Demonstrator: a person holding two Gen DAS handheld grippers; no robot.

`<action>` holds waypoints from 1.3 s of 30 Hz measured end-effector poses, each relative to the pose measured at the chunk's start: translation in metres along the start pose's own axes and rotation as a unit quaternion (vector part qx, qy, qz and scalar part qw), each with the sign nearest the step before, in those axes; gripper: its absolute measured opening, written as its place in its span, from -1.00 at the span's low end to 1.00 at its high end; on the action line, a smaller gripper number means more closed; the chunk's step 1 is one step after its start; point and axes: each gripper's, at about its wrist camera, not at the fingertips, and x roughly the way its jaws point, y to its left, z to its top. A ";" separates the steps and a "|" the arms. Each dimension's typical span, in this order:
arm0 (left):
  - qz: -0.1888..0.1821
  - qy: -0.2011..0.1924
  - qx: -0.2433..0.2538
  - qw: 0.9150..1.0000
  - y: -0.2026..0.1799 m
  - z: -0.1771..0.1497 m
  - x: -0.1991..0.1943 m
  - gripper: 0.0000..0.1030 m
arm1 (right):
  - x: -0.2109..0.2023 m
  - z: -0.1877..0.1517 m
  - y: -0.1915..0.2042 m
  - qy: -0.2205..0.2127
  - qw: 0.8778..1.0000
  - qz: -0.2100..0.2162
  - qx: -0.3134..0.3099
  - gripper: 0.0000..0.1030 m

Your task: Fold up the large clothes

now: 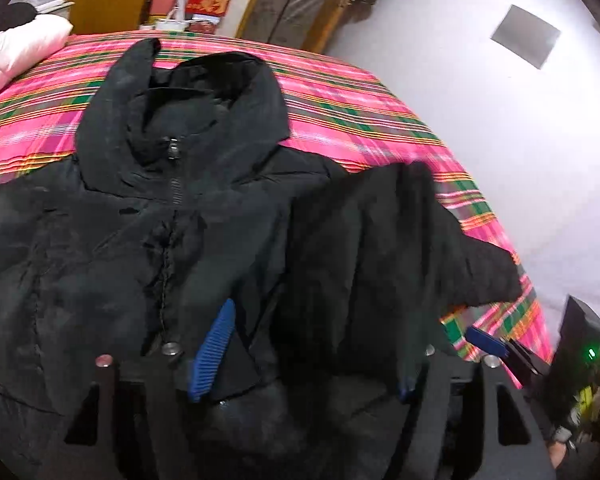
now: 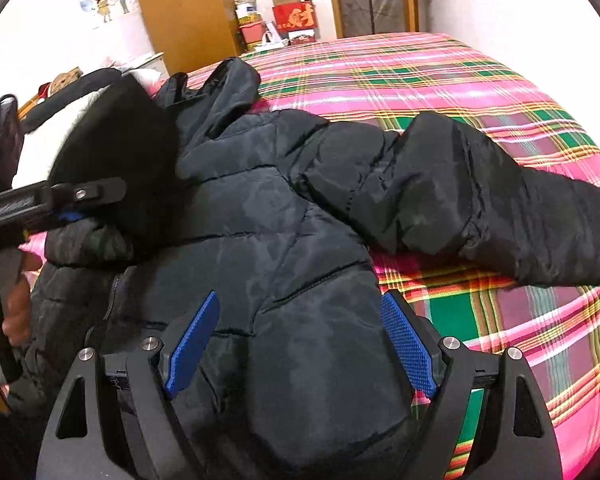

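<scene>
Lying front-up on the plaid bedspread [image 2: 480, 80], the black padded jacket [image 2: 268, 208] is zipped, hood [image 1: 188, 92] toward the far wall. One sleeve [image 2: 500, 200] extends flat across the bed; the opposite sleeve [image 1: 400, 240] is draped inward over the chest. Left claw [image 1: 312, 348]: spread wide over the jacket front, blue pads [image 1: 214, 350] pressing on nothing that shows. Right claw [image 2: 300, 344]: spread wide, poised over the jacket's lower side panel, gripping nothing. A white pillow [image 1: 16, 52] sits at the bed's corner.
</scene>
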 end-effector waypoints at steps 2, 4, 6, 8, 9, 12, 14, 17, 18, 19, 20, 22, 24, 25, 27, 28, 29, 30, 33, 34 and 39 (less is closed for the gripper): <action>-0.008 -0.006 0.005 1.000 -0.005 -0.005 -0.011 0.39 | -0.004 0.001 -0.002 -0.005 1.000 0.000 0.005 0.61; -0.009 -0.015 0.006 1.000 -0.008 -0.008 -0.025 0.39 | -0.009 0.003 -0.003 -0.013 1.000 0.000 0.012 0.60; -0.009 -0.027 -0.005 1.000 -0.005 -0.006 -0.039 0.39 | -0.015 0.005 -0.001 -0.021 1.000 0.004 0.019 0.60; -0.017 -0.037 -0.018 0.999 0.003 -0.006 -0.056 0.39 | -0.023 0.009 0.003 -0.034 0.999 0.002 0.017 0.60; -0.019 -0.047 -0.022 0.998 0.006 -0.007 -0.066 0.39 | -0.027 0.011 0.007 -0.039 0.999 -0.002 0.014 0.60; 0.005 -0.086 -0.037 0.996 0.029 -0.007 -0.087 0.40 | -0.032 0.019 0.016 -0.049 0.999 -0.009 0.013 0.60; 0.013 -0.100 -0.064 0.993 0.051 -0.004 -0.093 0.40 | -0.033 0.026 0.025 -0.056 0.998 -0.010 0.010 0.60; 0.061 -0.097 -0.099 0.988 0.086 -0.001 -0.087 0.39 | -0.028 0.034 0.040 -0.057 0.998 -0.008 0.000 0.60; 0.083 -0.095 -0.102 0.987 0.097 -0.001 -0.085 0.39 | -0.022 0.037 0.048 -0.052 0.999 -0.008 -0.007 0.60; 0.105 -0.091 -0.108 0.984 0.109 -0.001 -0.082 0.38 | -0.015 0.038 0.053 -0.046 0.999 -0.009 -0.013 0.60; 0.125 -0.084 -0.114 0.982 0.119 0.000 -0.078 0.36 | -0.006 0.040 0.059 -0.039 0.999 -0.006 -0.019 0.55; 0.166 -0.072 -0.123 0.976 0.138 -0.002 -0.069 0.36 | 0.018 0.043 0.070 -0.021 0.999 -0.003 -0.031 0.31; 0.187 -0.049 -0.154 0.969 0.161 -0.010 -0.060 0.20 | 0.053 0.047 0.074 0.022 0.999 -0.007 -0.034 -0.08; 0.186 -0.036 -0.168 0.967 0.171 -0.013 -0.055 0.08 | 0.067 0.047 0.073 0.041 0.999 -0.007 -0.031 -0.12; 0.177 -0.019 -0.184 0.967 0.182 -0.020 -0.046 0.08 | 0.091 0.045 0.069 0.063 0.997 -0.013 -0.031 -0.12; 0.169 -0.016 -0.187 0.968 0.184 -0.023 -0.045 0.08 | 0.101 0.043 0.066 0.069 0.997 -0.015 -0.033 -0.12; 0.164 -0.012 -0.188 0.968 0.185 -0.025 -0.042 0.09 | 0.106 0.042 0.063 0.070 0.997 -0.014 -0.031 -0.13; 0.164 -0.009 -0.186 0.969 0.183 -0.025 -0.040 0.09 | 0.107 0.042 0.061 0.072 0.997 -0.012 -0.028 -0.13; 0.165 -0.004 -0.187 0.968 0.185 -0.022 -0.040 0.09 | 0.104 0.045 0.062 0.090 0.995 -0.019 -0.034 -0.13; 0.163 -0.006 -0.193 0.968 0.186 -0.018 -0.041 0.08 | 0.098 0.047 0.063 0.094 0.995 -0.022 -0.033 -0.13; 0.156 -0.098 -0.160 0.970 0.169 0.002 -0.079 0.09 | 0.063 0.073 0.064 0.033 0.999 -0.010 -0.033 -0.13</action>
